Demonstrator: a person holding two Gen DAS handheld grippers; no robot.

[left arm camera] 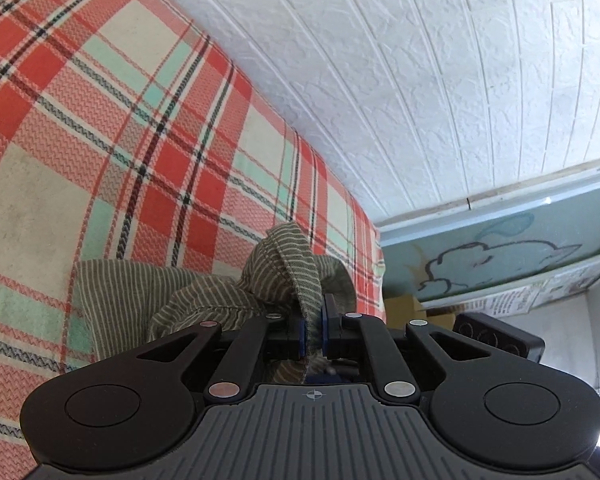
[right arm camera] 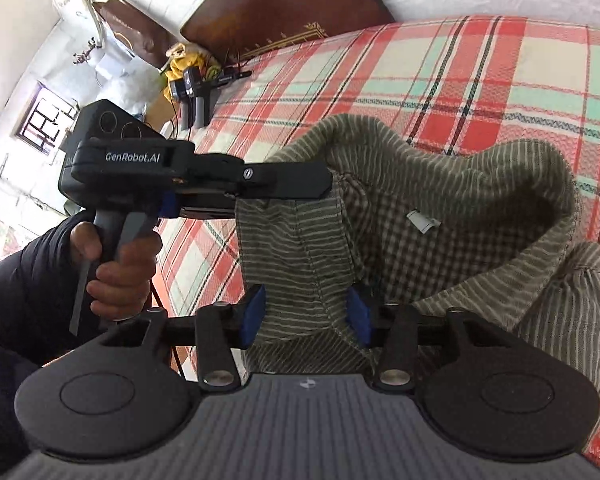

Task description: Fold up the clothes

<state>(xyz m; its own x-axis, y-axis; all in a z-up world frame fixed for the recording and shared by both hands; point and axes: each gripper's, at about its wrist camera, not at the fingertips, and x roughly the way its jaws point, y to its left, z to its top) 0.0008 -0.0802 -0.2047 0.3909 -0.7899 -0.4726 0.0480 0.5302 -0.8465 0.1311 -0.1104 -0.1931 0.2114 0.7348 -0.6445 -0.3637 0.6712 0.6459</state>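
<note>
An olive, white-striped shirt [right arm camera: 440, 176] lies rumpled on a plaid bedspread [right arm camera: 420, 64], collar open and a white tag [right arm camera: 422, 220] showing inside. In the right wrist view my right gripper [right arm camera: 306, 316] has its blue pads [right arm camera: 254, 316] closed against a thick band of the shirt front. My left gripper [right arm camera: 326, 186], held by a hand [right arm camera: 116, 272] in a dark sleeve, grips the same band farther up. In the left wrist view the left gripper [left arm camera: 315, 330] is nearly closed, with a raised fold of the shirt [left arm camera: 292, 264] pinched between its pads.
The red, cream and mint bedspread [left arm camera: 100, 120] runs up to a white textured wall [left arm camera: 420, 80]. A brown headboard [right arm camera: 284, 4] stands at the bed's far end. Beside it sit yellow items and black devices [right arm camera: 192, 80]. A pale painted panel [left arm camera: 500, 256] is at right.
</note>
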